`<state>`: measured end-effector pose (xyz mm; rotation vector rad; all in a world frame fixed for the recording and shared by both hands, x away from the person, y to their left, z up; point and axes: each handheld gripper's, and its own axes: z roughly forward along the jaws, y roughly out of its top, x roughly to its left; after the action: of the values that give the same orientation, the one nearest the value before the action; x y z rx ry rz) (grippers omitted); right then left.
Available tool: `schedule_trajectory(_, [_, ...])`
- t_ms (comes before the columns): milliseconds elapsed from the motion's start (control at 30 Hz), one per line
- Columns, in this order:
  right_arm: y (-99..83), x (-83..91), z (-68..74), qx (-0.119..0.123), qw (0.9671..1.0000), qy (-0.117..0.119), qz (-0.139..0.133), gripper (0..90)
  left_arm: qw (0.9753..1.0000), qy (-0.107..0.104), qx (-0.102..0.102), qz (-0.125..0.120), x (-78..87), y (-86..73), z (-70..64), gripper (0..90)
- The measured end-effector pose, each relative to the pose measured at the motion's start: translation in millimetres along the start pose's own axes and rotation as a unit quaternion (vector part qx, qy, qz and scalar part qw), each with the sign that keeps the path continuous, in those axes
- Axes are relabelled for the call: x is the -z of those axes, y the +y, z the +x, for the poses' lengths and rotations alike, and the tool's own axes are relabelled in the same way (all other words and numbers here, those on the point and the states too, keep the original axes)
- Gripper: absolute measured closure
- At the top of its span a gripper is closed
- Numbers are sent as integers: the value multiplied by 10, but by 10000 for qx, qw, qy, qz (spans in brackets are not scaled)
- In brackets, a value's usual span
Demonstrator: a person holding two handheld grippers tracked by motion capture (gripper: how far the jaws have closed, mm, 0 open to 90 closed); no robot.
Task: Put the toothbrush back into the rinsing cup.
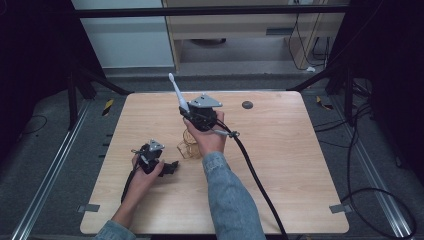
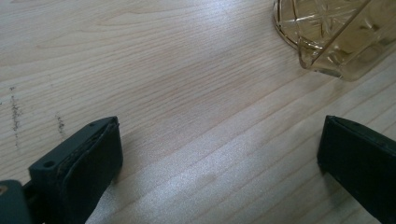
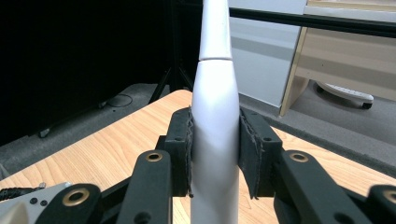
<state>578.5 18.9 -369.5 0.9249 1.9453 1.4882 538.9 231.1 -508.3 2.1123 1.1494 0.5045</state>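
My right gripper [image 1: 192, 116] is raised over the middle of the table, shut on a white electric toothbrush [image 1: 178, 93] that points up and away; its head rises past the table's far edge. In the right gripper view the toothbrush [image 3: 215, 135] body is squeezed between both black pads [image 3: 180, 151]. A clear amber cut-glass cup [image 1: 189, 146] lies on the table just under my right hand. My left gripper [image 1: 171, 167] rests low on the wood at the front left, open, aimed toward the cup. The cup [image 2: 336, 35] lies on its side beyond the left gripper's spread jaws, with bare wood between them.
A small dark round disc [image 1: 247, 104] lies near the table's far edge, right of centre. A thick black cable [image 1: 257, 180] runs from my right gripper across the table [image 1: 300, 165] to its front edge. Dark floor, rails and stands surround the table.
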Motion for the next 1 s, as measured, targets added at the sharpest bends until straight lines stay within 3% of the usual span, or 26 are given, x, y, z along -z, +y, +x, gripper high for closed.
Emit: schedule_trajectory(1000, [-96,-59,-4,-32,9999,-29,134,667,10000,-11,1,-9,-3,1,1,0])
